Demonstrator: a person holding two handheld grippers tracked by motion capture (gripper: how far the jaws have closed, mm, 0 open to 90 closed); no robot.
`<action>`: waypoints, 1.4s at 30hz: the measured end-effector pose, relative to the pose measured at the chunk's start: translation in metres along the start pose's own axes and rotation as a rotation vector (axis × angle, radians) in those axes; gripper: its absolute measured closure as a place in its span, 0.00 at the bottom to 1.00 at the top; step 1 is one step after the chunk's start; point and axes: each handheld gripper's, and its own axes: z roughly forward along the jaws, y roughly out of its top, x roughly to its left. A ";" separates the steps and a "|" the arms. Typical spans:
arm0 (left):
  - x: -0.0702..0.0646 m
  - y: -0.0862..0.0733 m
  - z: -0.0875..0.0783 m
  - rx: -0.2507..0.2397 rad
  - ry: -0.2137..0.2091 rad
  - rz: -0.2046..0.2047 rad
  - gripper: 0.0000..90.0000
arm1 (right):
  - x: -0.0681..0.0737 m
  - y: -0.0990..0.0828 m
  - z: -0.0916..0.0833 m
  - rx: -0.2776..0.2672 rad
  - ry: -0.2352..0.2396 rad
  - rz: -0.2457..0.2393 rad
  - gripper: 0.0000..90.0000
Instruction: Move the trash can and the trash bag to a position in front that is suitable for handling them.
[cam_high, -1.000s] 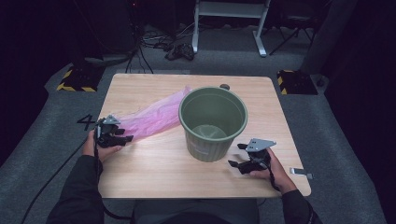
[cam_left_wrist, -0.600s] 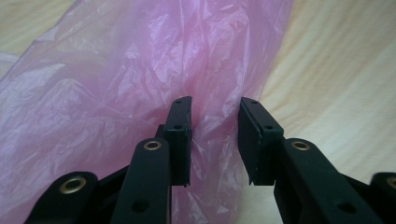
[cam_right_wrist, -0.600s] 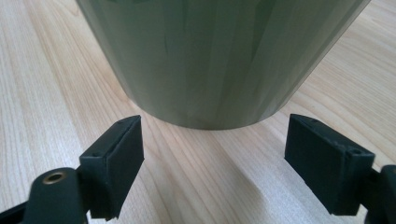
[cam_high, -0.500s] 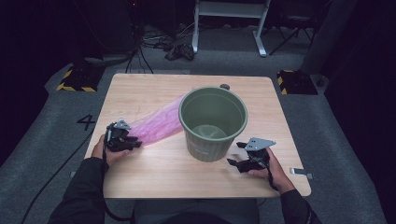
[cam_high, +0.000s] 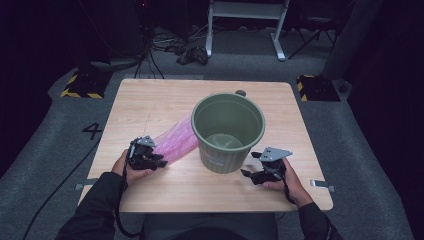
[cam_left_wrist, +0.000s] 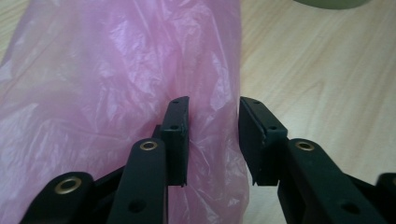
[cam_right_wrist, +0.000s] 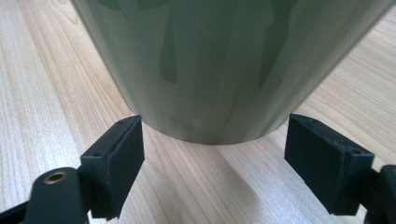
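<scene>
A green plastic bucket (cam_high: 225, 159) stands upright in the middle of the wooden table (cam_high: 150, 100). A pink plastic bag (cam_high: 175, 142) lies flat to its left, its far end against the bucket's side. My left gripper (cam_high: 159, 161) sits at the bag's near end. In the left gripper view its jaws have just been opening: they stand apart with loose pink film (cam_left_wrist: 93, 93) between them (cam_left_wrist: 214, 140), not pinched. My right gripper (cam_high: 248, 175) rests low at the bucket's right front. Its open jaws (cam_right_wrist: 212, 158) stand wide, just short of the bucket's base (cam_right_wrist: 210, 60).
A small dark round thing (cam_high: 240, 92) lies on the table just behind the bucket. Grey floor surrounds the table, with cables and a white frame stand (cam_high: 245, 15) beyond the far edge. Bare wood lies along the table's front and far left.
My left gripper has slid right towards the bucket along the bag, and the visible stretch of bag is now shorter. The right gripper has stayed put.
</scene>
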 end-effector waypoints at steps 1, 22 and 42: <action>-0.003 0.001 0.001 0.011 -0.007 0.005 0.63 | 0.000 -0.001 -0.001 0.001 -0.001 0.002 0.22; 0.005 -0.026 -0.077 -0.142 0.295 -0.033 0.29 | -0.015 -0.015 -0.017 0.006 -0.033 0.039 0.22; 0.027 -0.044 -0.032 -0.084 0.037 -0.067 0.51 | -0.007 -0.010 -0.015 -0.009 -0.040 0.035 0.22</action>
